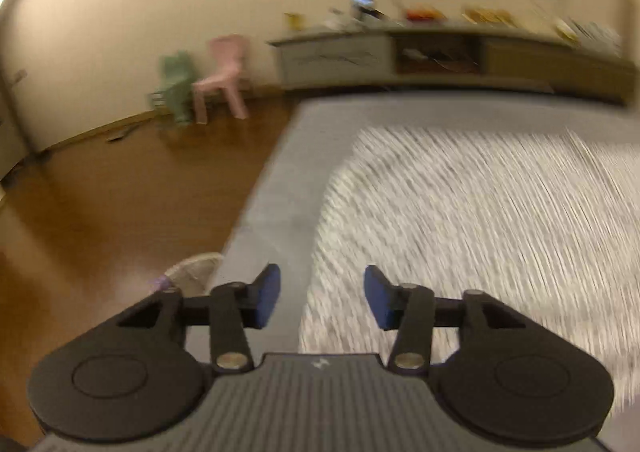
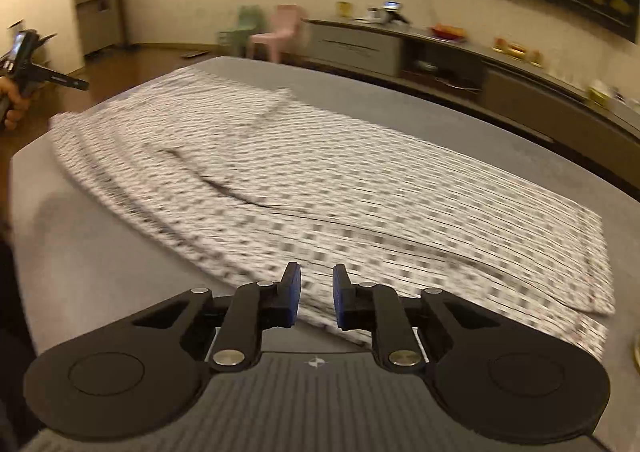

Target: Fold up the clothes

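In front of me is a grey desk (image 2: pixel 112 252) with rounded corners. A white garment (image 2: pixel 320 188) with a small dark check pattern lies flat across most of it, creased near the middle, its left edge near the desk's edge.

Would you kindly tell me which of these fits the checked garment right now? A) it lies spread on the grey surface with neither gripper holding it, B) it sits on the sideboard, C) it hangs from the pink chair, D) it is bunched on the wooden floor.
A: the checked garment lies spread on the grey surface, and both the left gripper and the right gripper have nothing between their pads.
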Available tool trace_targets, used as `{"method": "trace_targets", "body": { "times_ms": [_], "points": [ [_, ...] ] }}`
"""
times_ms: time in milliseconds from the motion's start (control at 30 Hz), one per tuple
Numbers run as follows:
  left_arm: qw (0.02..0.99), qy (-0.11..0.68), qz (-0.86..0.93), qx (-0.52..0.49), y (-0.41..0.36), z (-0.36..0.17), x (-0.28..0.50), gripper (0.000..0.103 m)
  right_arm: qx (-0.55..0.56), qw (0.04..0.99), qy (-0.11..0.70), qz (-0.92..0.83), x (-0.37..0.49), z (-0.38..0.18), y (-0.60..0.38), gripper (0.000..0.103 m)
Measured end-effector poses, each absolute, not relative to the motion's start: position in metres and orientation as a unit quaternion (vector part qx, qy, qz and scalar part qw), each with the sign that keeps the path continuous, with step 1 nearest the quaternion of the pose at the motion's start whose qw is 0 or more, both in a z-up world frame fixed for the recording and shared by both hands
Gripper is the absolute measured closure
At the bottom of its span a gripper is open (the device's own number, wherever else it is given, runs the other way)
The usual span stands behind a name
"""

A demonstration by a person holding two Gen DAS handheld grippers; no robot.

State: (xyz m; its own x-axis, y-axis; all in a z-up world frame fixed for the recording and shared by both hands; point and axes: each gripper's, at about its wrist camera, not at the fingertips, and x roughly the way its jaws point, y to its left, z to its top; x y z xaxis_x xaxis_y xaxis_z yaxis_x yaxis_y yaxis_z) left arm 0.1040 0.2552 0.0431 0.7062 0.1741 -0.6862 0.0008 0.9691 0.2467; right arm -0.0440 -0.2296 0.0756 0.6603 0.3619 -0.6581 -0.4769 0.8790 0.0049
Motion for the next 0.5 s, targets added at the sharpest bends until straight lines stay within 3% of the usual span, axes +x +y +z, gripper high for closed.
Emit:
{"method": "trace_targets", "body": {
  "times_ms": [33, 100, 200, 367, 467, 500],
  "points": [
    [0.91, 0.388, 0.042, 0.137, 0.251, 0.036, 0.098, 0.052, -0.093, 0.905, 0.343, 0.236, -0.043, 0.073, -0.224, 0.077],
    [0.901, 0.399, 0.047, 0.163, 0.252, 0.024, 0.088, 0.048, -0.112, 0.901, 0.345, 0.238, -0.04, 0.069, -0.212, 0.056],
    [0.899, 0.408, 0.047, 0.151, 0.265, 0.019, 0.072, 0.042, -0.139, 0.895, 0.346, 0.245, -0.037, 0.064, -0.194, 0.046],
    [0.902, 0.413, 0.036, 0.123, 0.285, 0.024, 0.057, 0.031, -0.171, 0.884, 0.352, 0.255, -0.028, 0.055, -0.17, 0.045],
    [0.893, 0.427, 0.028, 0.14, 0.278, 0.014, 0.072, 0.031, -0.183, 0.874, 0.366, 0.26, -0.019, 0.046, -0.163, 0.05],
    [0.889, 0.431, 0.029, 0.15, 0.275, 0.009, 0.075, 0.032, -0.187, 0.871, 0.372, 0.261, -0.017, 0.043, -0.161, 0.064]
  ]
}}
